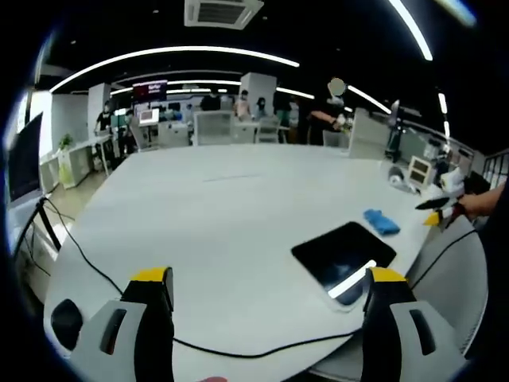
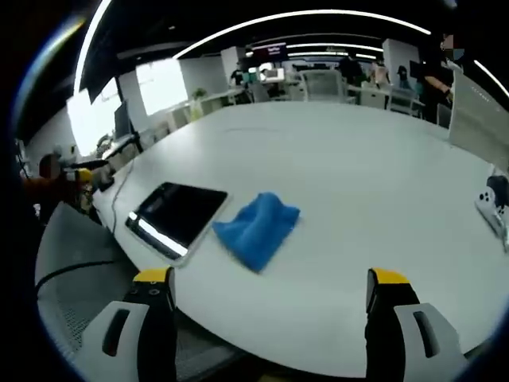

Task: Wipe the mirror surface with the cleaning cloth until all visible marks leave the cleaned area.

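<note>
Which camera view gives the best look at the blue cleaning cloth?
The right gripper view: the cleaning cloth lies large and near, crumpled on the white table, just beside the mirror. In the left gripper view the cleaning cloth is a small blue patch beyond the mirror.

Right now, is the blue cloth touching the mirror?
Cannot tell. In the right gripper view the cloth edge meets the mirror corner; left gripper view suggests a gap.
</note>
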Tool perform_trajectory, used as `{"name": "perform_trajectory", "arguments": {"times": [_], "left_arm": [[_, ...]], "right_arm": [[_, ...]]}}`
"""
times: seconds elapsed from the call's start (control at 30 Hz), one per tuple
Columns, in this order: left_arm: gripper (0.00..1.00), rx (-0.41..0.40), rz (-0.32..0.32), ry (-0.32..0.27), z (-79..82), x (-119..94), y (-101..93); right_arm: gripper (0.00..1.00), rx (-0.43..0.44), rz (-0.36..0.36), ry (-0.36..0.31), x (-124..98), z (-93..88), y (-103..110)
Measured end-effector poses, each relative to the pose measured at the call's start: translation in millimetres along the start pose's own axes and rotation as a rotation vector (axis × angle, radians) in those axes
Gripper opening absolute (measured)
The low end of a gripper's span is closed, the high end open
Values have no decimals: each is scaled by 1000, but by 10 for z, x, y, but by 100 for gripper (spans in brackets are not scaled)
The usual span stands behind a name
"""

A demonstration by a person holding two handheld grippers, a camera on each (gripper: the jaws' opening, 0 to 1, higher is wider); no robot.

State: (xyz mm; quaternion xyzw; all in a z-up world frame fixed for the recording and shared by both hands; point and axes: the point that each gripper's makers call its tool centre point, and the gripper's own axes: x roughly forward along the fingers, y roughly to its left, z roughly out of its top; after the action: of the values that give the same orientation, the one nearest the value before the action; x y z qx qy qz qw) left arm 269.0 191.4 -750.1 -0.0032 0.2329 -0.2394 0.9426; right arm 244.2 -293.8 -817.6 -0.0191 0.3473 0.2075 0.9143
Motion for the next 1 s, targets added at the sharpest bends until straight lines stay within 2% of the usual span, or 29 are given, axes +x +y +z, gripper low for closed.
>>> {"name": "perform_trajectory", "arguments": {"times": [0.03,0.1,0.17,0.37,0.47,0.63,0.7,0.87,1.0], "left_arm": [[99,2,-2,4,-5,2,-5],[99,10,-6,1,-4,12,-9],[99,19,-11,-32,51,10,-23],[99,21,-23,-51,95,-3,-59],[99,11,-19,-64,118,-12,-44],[99,-1,-12,-57,90,-30,-31],[99,-35,-23,-47,75,-37,-45],[99,-39,-1,-41,53,-43,6],[99,-31,9,-52,77,-44,27]], "right_arm": [[99,-28,6,-35,-16,61,2],[97,-6,7,-15,-26,36,-5],[99,-24,7,-32,-33,65,-8],[100,-13,9,-42,-34,121,-7],[100,6,8,-21,-19,104,-2],[100,27,-10,-21,-17,115,-9],[100,21,-15,-20,-24,129,-2],[100,6,-23,-42,-37,213,11],[100,13,6,-38,-7,226,71]]}}
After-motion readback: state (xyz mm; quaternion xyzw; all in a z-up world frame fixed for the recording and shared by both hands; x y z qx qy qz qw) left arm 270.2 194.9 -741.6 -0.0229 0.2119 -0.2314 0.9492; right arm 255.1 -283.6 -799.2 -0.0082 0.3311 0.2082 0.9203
